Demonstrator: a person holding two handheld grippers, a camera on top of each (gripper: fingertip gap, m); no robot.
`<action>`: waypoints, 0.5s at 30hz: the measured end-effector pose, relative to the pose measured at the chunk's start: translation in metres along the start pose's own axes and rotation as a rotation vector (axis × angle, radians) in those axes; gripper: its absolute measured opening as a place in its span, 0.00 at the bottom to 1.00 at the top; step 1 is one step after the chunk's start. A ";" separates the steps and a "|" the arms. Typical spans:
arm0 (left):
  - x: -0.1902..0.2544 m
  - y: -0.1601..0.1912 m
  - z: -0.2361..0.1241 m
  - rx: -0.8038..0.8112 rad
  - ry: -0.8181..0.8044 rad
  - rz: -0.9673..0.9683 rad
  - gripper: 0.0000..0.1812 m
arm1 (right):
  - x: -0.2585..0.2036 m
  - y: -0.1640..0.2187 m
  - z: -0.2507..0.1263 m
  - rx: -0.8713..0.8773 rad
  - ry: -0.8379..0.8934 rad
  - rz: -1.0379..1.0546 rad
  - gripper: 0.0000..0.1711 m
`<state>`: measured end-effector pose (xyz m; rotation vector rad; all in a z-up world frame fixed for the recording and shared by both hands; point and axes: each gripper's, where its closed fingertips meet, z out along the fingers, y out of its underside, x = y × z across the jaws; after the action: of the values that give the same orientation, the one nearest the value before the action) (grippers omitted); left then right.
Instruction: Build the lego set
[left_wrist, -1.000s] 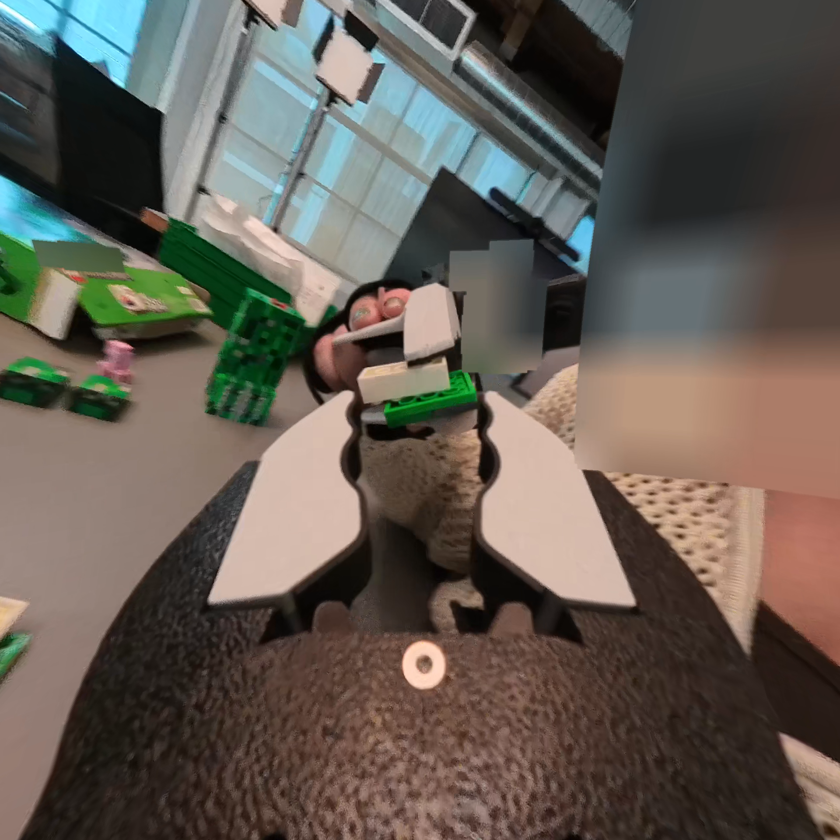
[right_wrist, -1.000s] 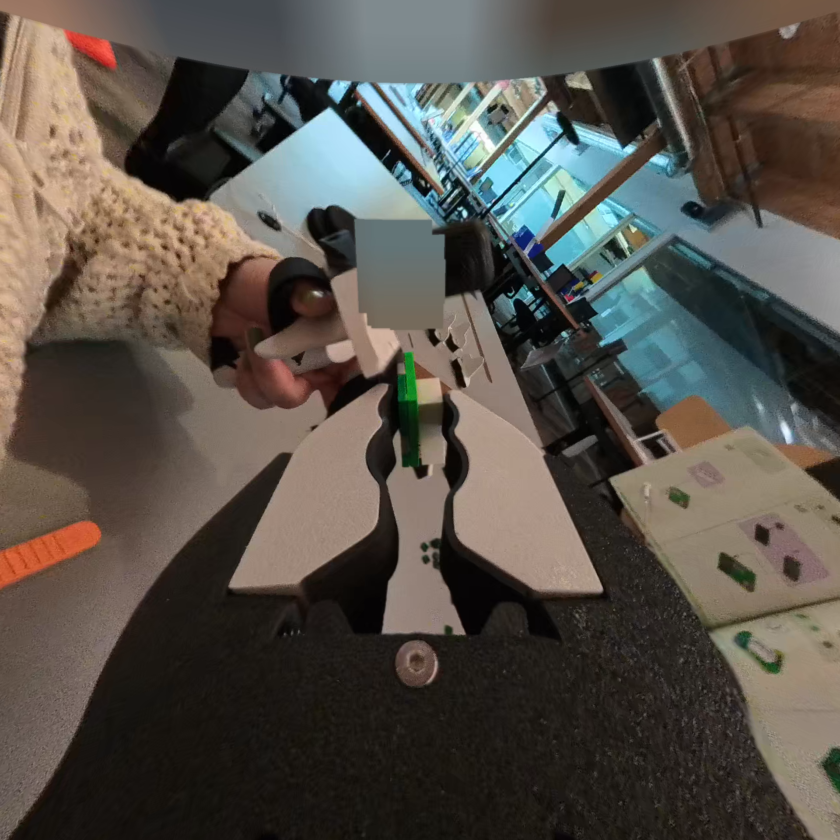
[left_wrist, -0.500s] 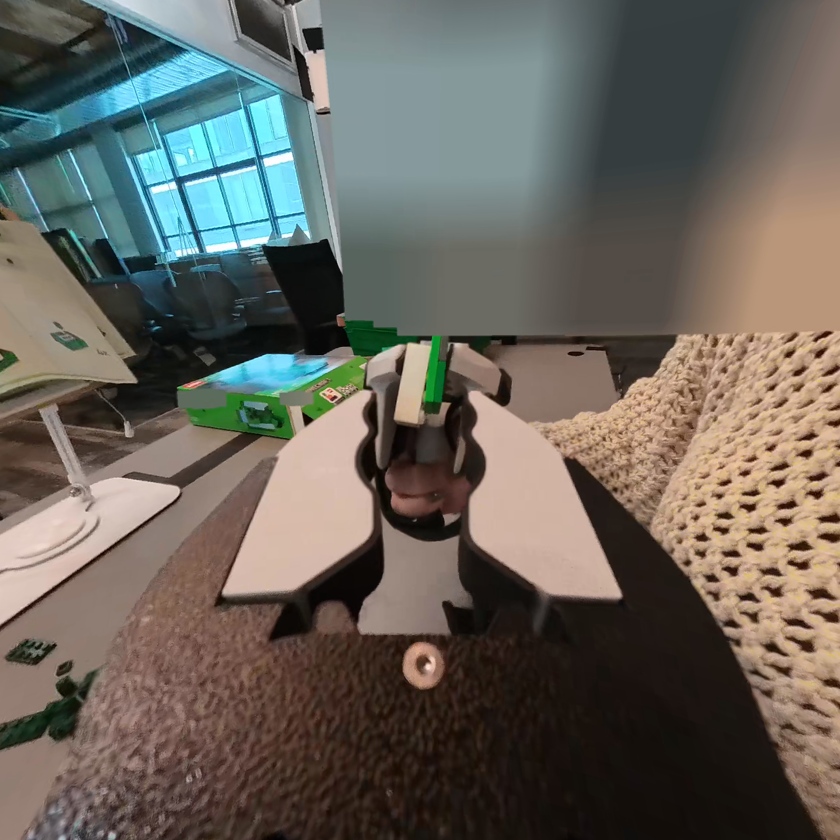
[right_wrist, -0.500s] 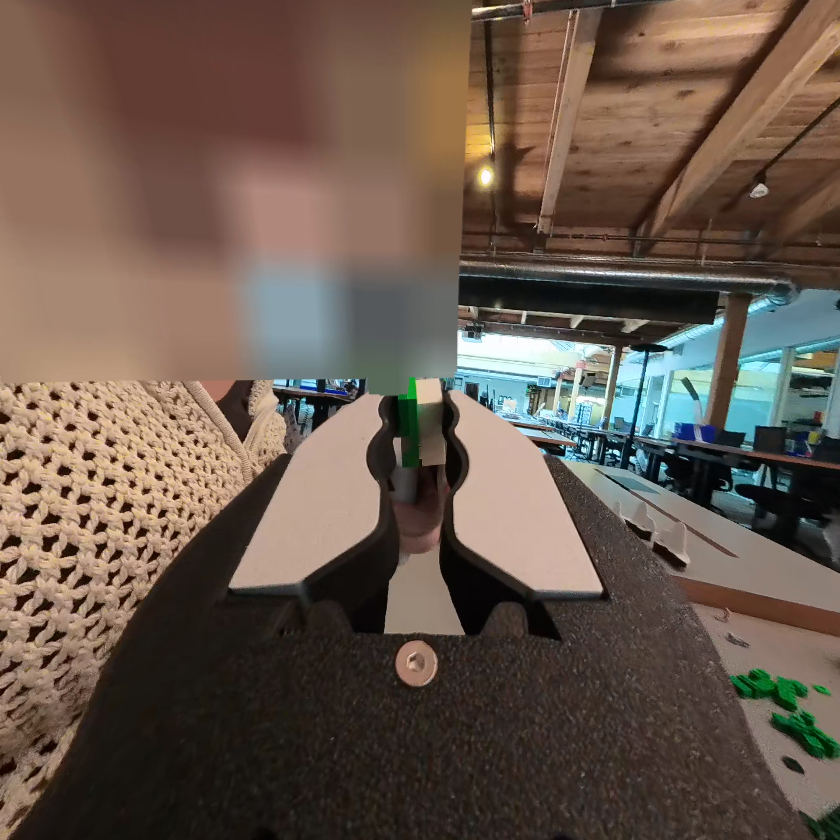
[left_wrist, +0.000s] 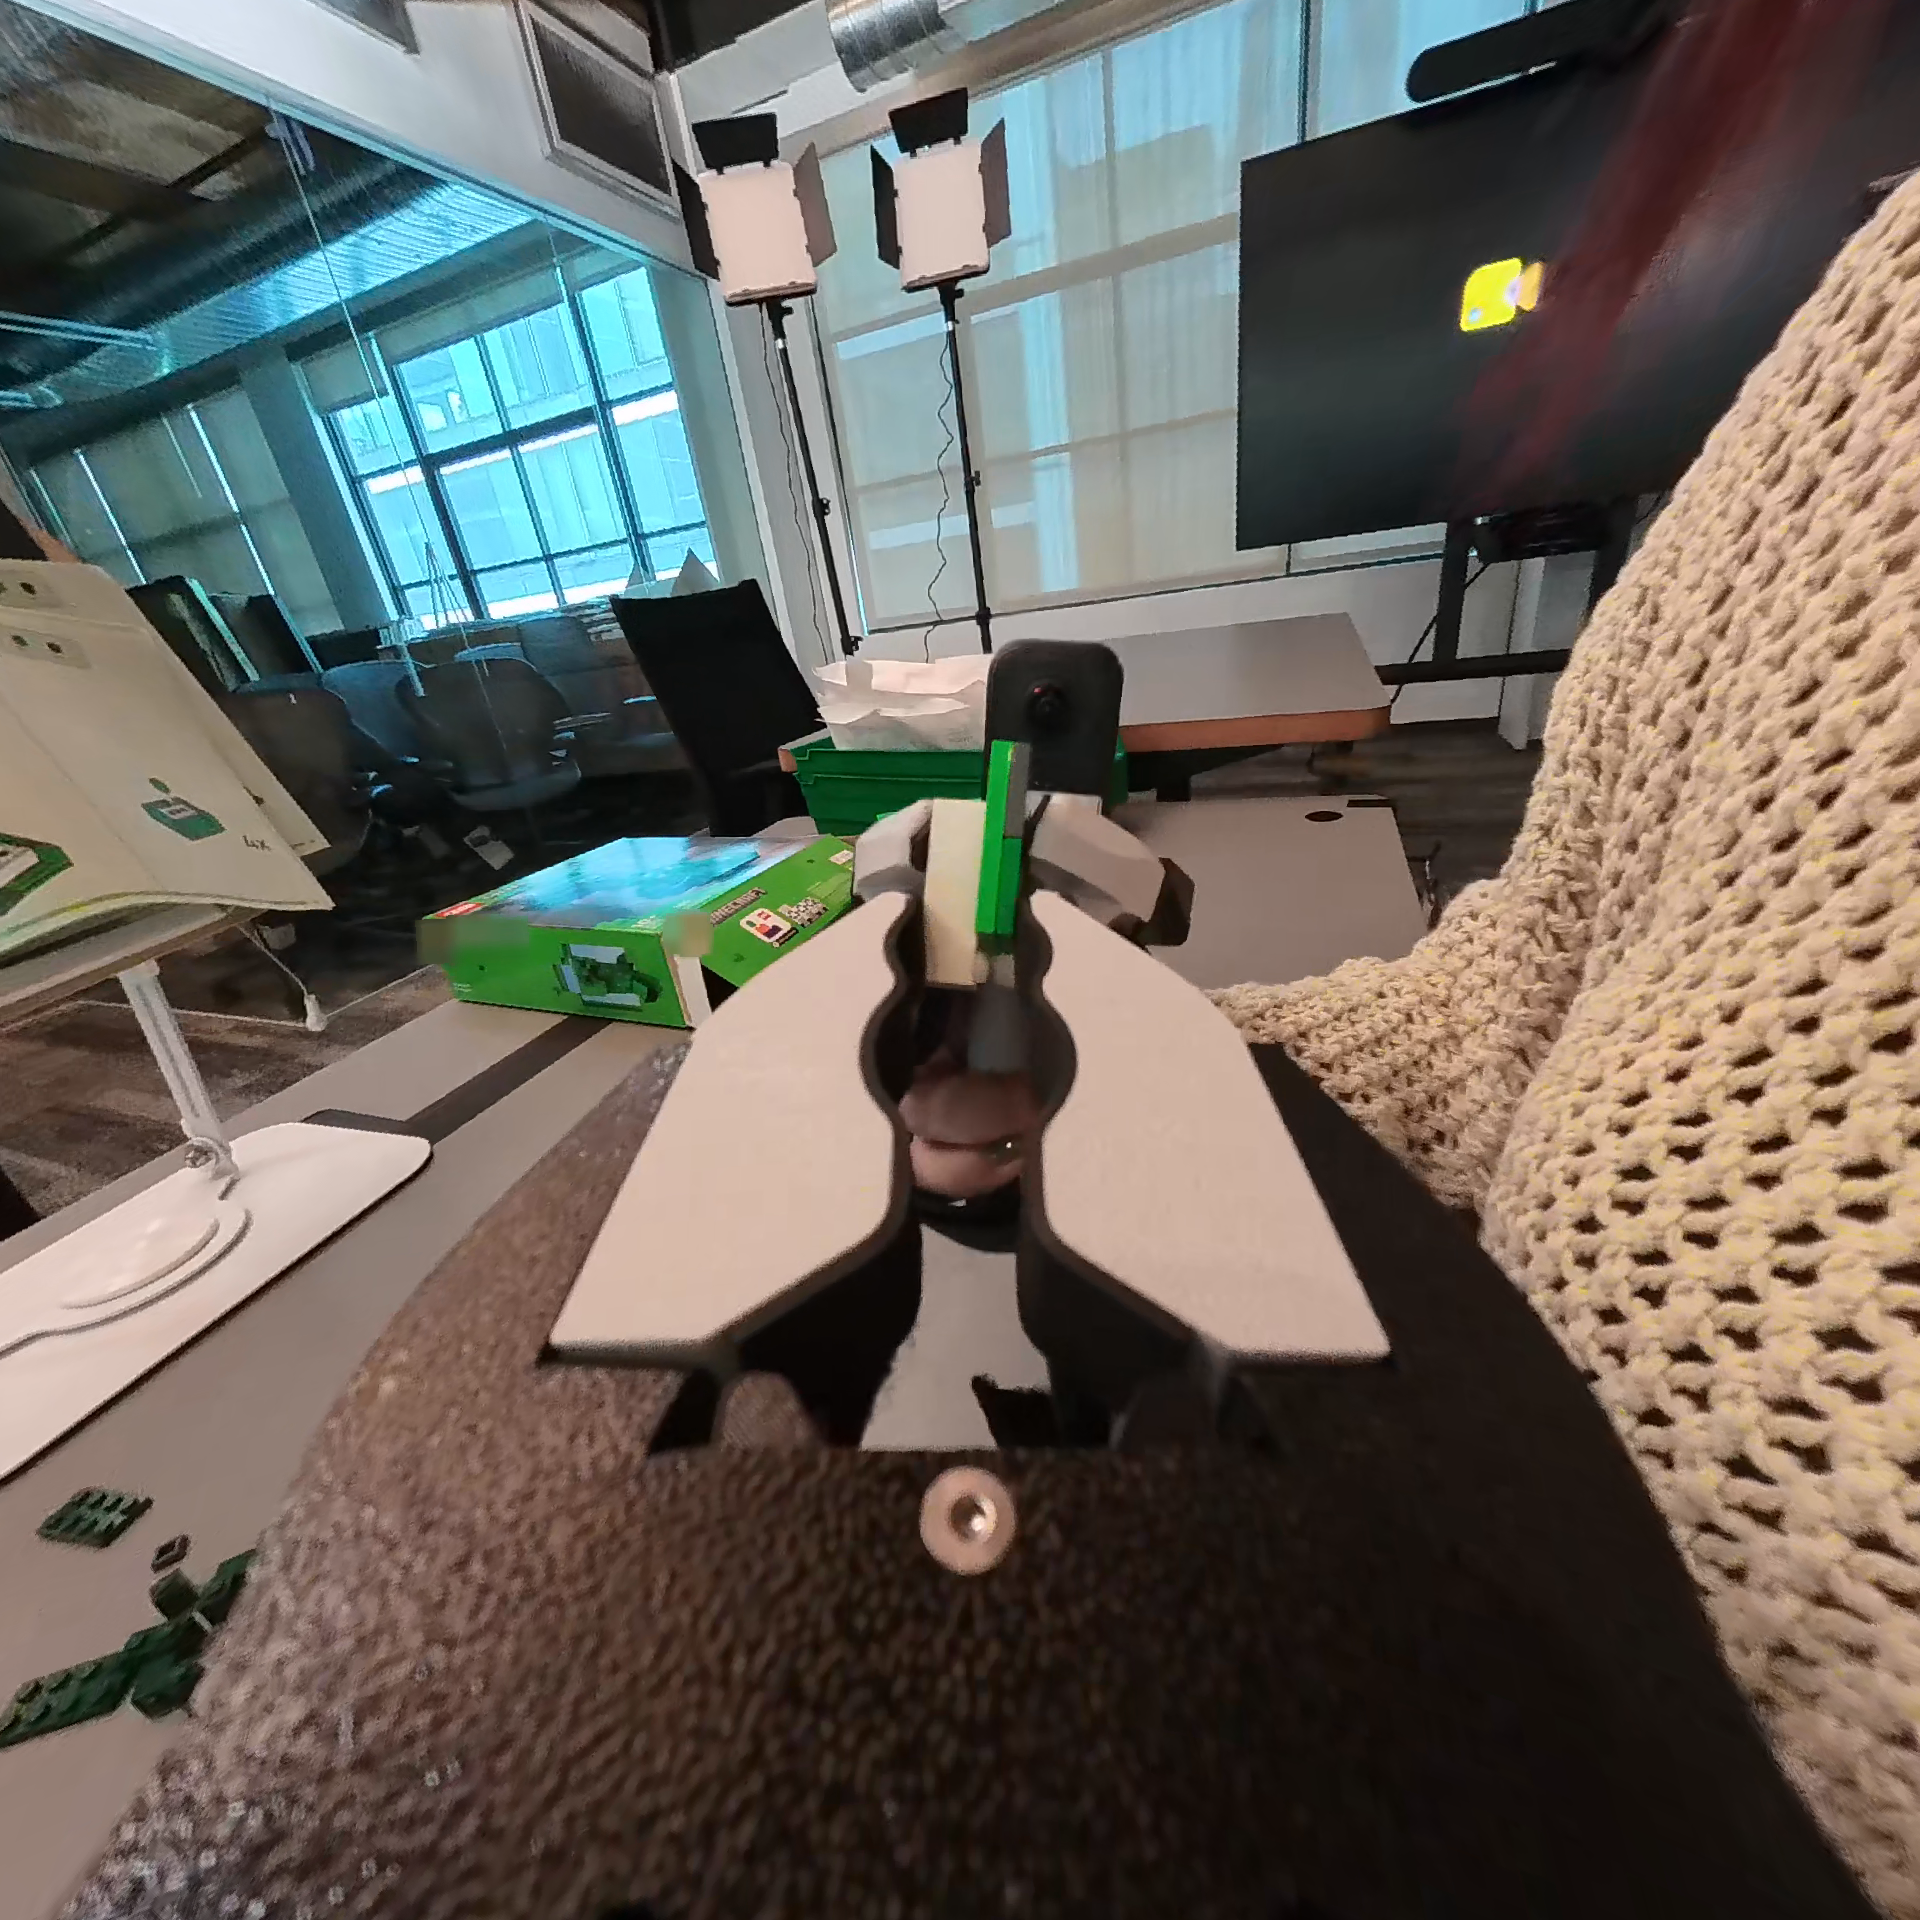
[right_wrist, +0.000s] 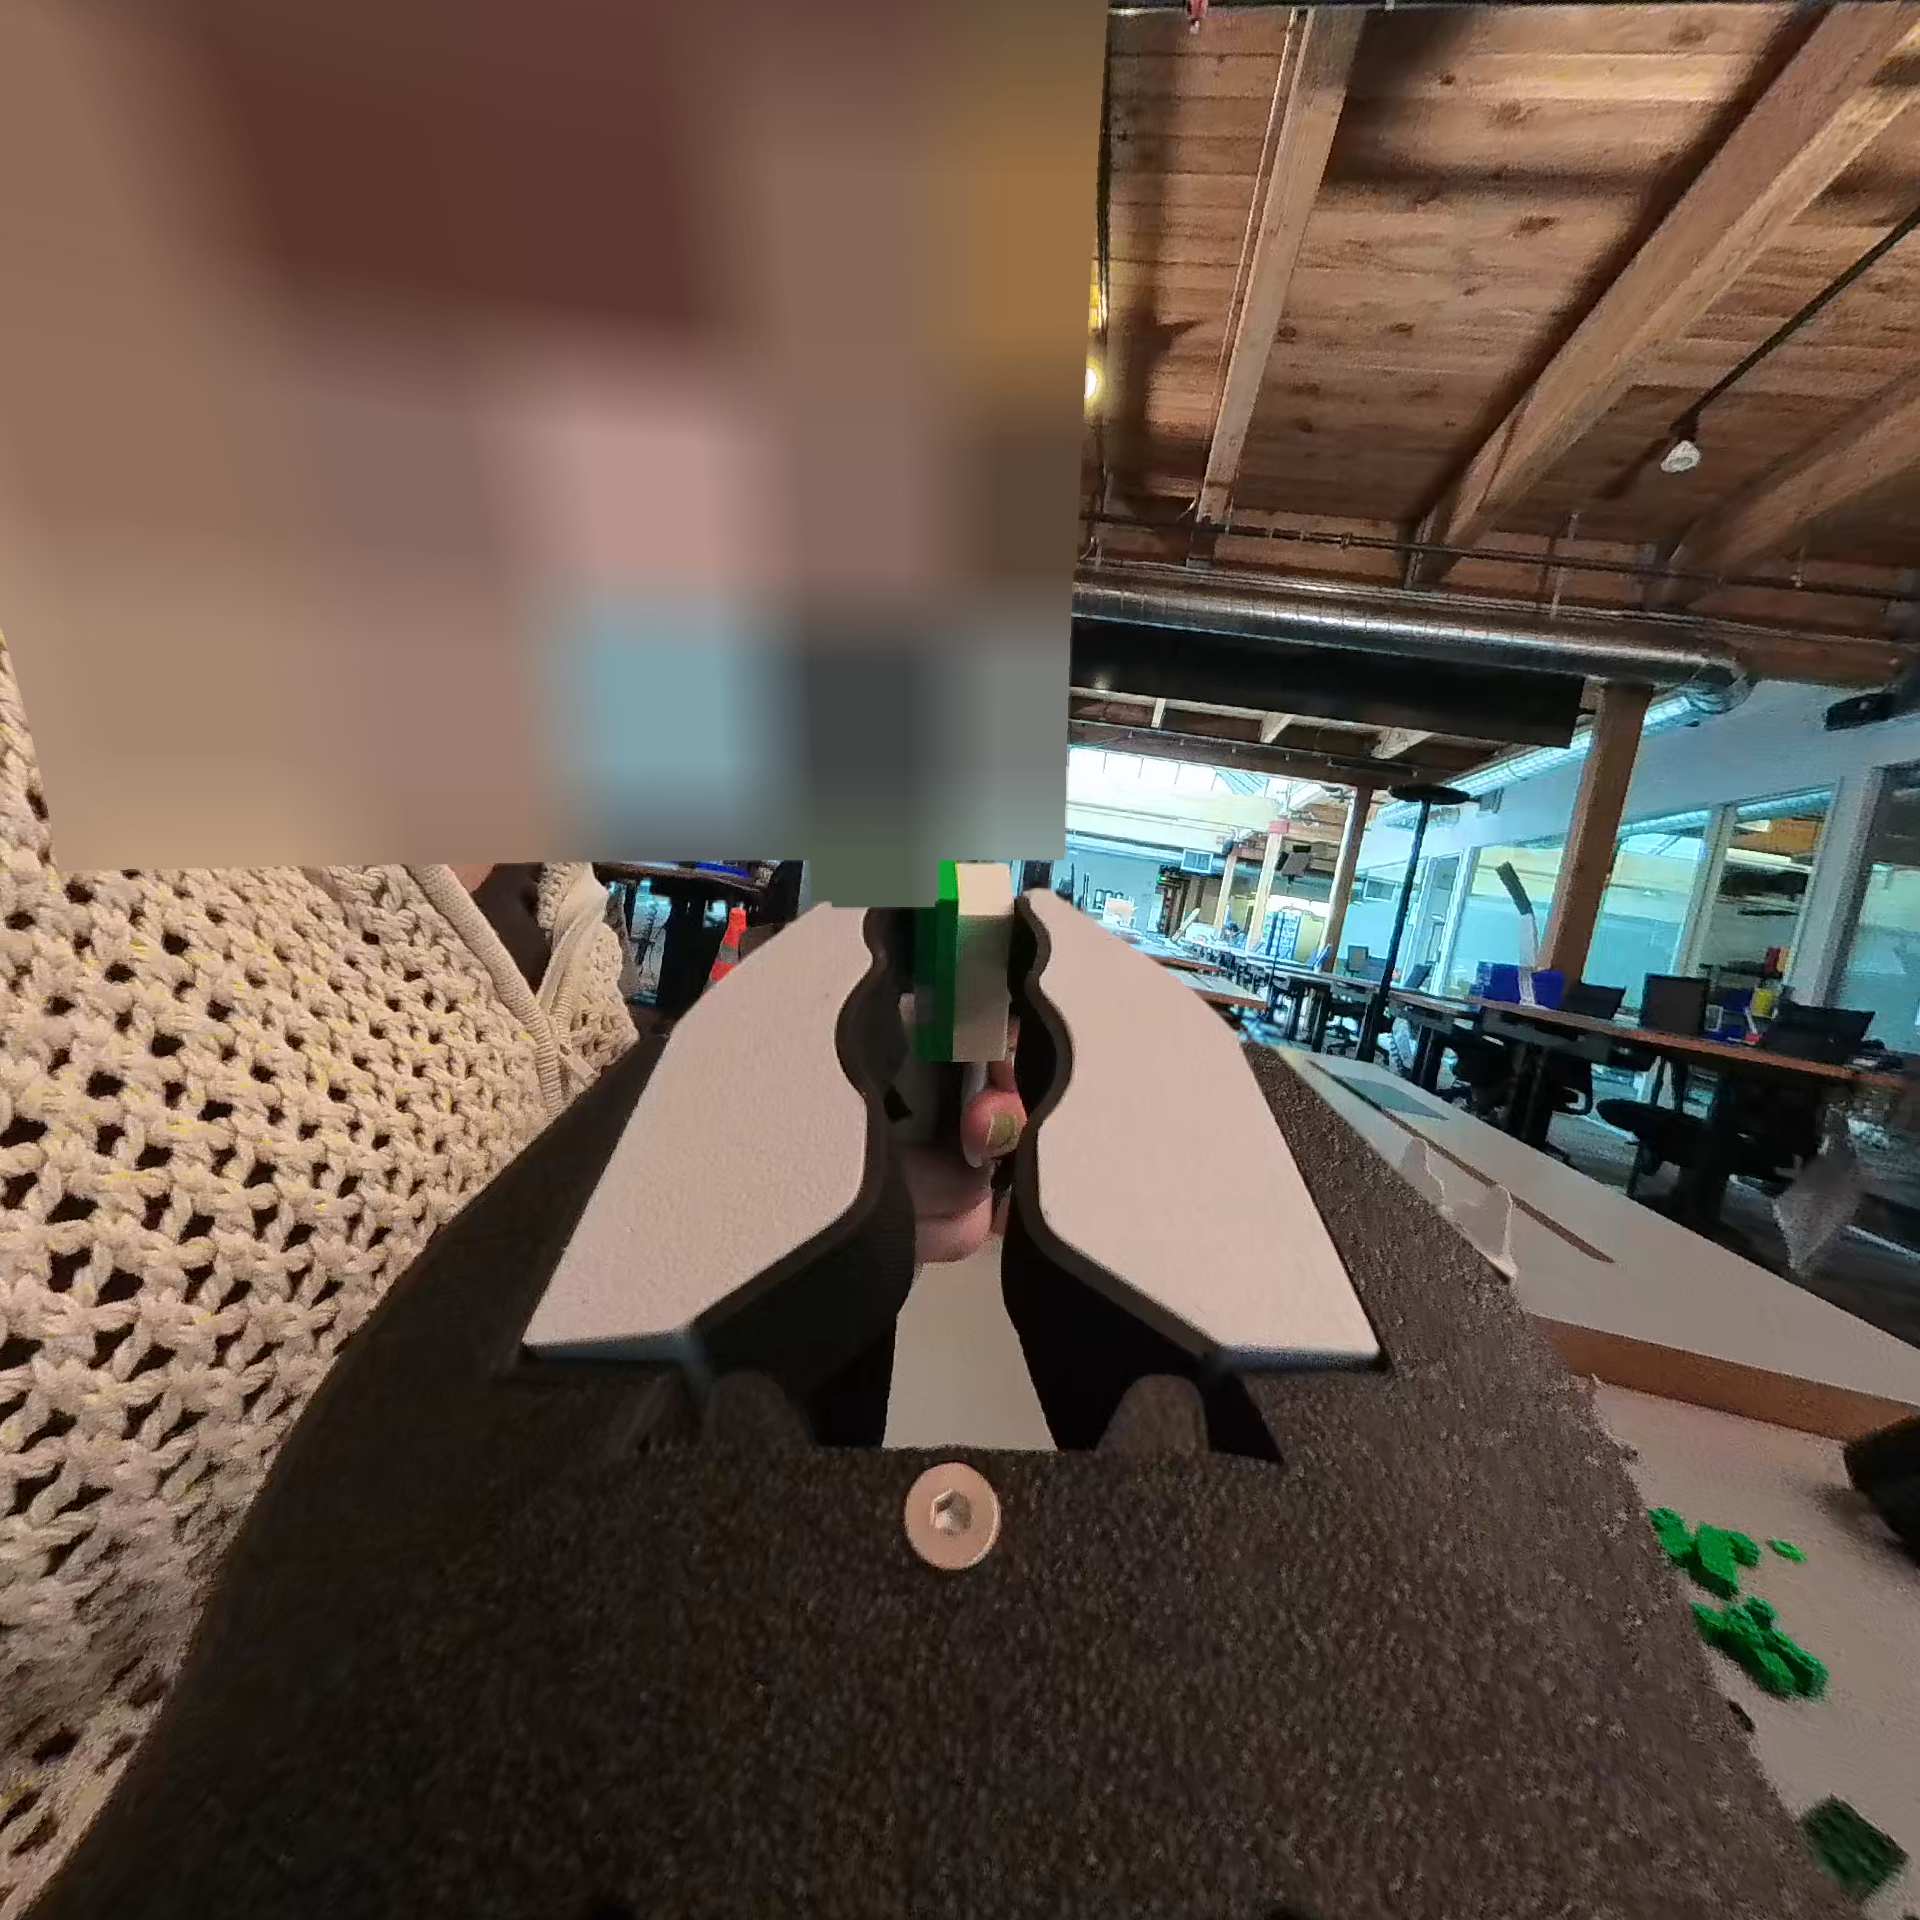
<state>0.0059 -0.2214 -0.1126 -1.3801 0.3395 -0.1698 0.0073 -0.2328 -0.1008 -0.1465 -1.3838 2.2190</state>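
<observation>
Right now I have both grippers lifted off the worktop (left_wrist: 436, 1049) and pointed at each other, so the small brick stack (left_wrist: 975, 878), a white brick against a green plate, hangs in the air between them at 12 o'clock in each wrist view. My right gripper (right_wrist: 961, 977) has its jaws narrow, pinching the brick stack (right_wrist: 961, 977), while the left gripper (left_wrist: 971, 956) jaws sit narrow around its near end, though I cannot tell if they press it. I judge this face-to-face pose is for squeezing the pieces together; loose green bricks (right_wrist: 1730, 1616) wait at 4 o'clock.
</observation>
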 end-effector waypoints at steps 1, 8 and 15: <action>0.000 0.001 0.000 -0.003 0.003 0.003 0.09 | 0.000 0.001 0.000 -0.009 -0.005 0.001 0.11; -0.016 0.015 0.001 -0.007 -0.058 -0.106 0.09 | 0.018 0.013 -0.006 -0.087 0.080 -0.017 0.10; -0.057 0.047 -0.014 -0.105 -0.246 -0.267 0.31 | 0.079 0.058 -0.025 -0.714 0.470 -0.777 0.10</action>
<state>-0.0556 -0.2076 -0.1533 -1.5287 -0.0433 -0.2017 -0.0733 -0.1946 -0.1483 -0.2930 -1.5369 0.9384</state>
